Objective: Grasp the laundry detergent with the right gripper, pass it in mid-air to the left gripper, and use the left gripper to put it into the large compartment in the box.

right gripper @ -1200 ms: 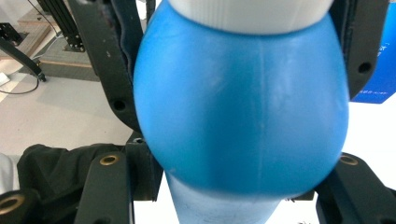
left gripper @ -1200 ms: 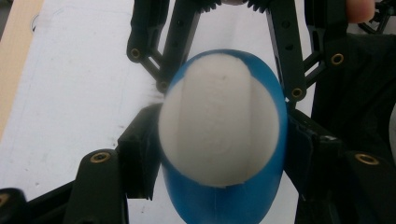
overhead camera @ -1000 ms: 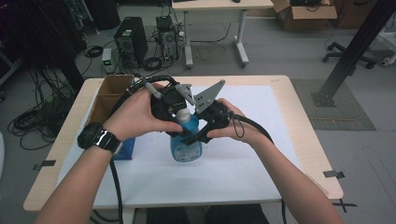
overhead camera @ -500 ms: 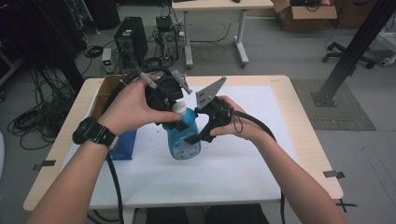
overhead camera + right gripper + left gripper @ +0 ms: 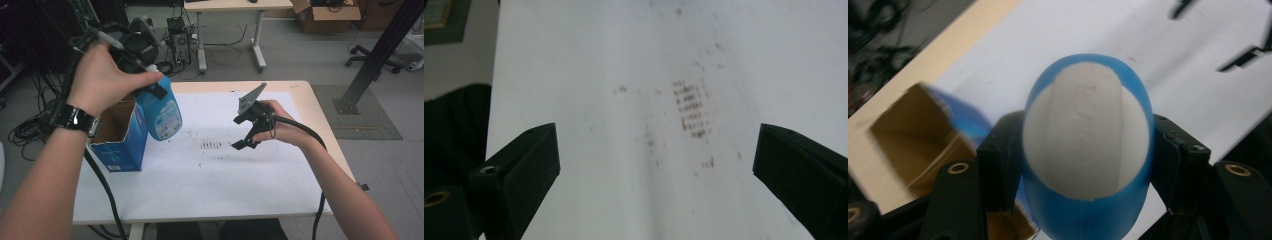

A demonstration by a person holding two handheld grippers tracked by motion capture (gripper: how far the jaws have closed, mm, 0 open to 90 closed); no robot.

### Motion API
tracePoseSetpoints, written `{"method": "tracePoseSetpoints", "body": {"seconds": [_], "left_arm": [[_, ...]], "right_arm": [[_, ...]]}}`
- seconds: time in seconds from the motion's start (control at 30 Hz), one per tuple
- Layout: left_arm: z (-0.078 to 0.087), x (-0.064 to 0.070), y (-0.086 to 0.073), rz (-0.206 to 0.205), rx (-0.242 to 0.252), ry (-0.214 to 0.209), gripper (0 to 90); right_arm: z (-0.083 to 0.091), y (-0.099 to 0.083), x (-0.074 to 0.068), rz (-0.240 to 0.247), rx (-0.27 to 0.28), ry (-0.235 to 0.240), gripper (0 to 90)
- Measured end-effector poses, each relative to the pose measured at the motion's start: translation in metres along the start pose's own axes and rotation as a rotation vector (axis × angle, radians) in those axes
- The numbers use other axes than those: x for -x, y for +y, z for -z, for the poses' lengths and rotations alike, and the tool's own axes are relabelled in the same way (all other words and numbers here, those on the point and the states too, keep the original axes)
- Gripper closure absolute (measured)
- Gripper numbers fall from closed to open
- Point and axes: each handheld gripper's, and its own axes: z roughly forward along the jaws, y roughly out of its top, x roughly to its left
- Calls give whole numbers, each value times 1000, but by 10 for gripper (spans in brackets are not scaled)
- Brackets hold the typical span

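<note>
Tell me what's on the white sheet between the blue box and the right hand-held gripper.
In the high view, only brown smudge marks lie between the blue box and the right hand-held gripper.

The blue bottle at upper left of the high view looks like smooth, slightly glossy plastic with a paper label; its white cap is matt. Beside it, the open box is printed cardboard, raw brown inside. The worktop is pale wood under matt white paper, stained brown mid-frame.
</note>
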Motion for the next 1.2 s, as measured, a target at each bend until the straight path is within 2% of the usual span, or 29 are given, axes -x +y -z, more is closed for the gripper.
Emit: {"method": "tracePoseSetpoints", "body": {"seconds": [0.03,0.07,0.1,0.17,0.3,0.43,0.53,0.67,0.8,0.93,1.2], "left_arm": [[6,-6,-1,36,2,20,383],[17,-18,-3,121,5,58,383],[17,-18,-3,121,5,58,383],[26,-31,-6,225,2,96,383],[34,-52,-15,378,-16,166,383],[35,-67,-25,476,-33,234,383],[34,-80,-35,545,-35,260,383],[30,-93,-46,604,-32,260,383],[21,-100,-53,630,-44,268,383],[12,-103,-57,644,-56,275,383],[-15,-107,-66,650,-95,286,383]], "right_arm": [[0,0,0,0,0,0,52],[5,-8,2,-3,-37,-21,54],[8,-12,2,-8,-60,-32,54],[12,-16,4,-12,-76,-39,54],[26,-32,9,-35,-128,-65,54],[44,-51,14,-64,-181,-107,56],[51,-59,16,-78,-191,-117,60],[63,-71,20,-108,-203,-137,60],[71,-82,24,-128,-210,-149,60],[75,-88,25,-130,-226,-152,60],[80,-95,25,-141,-219,-154,58]]}}
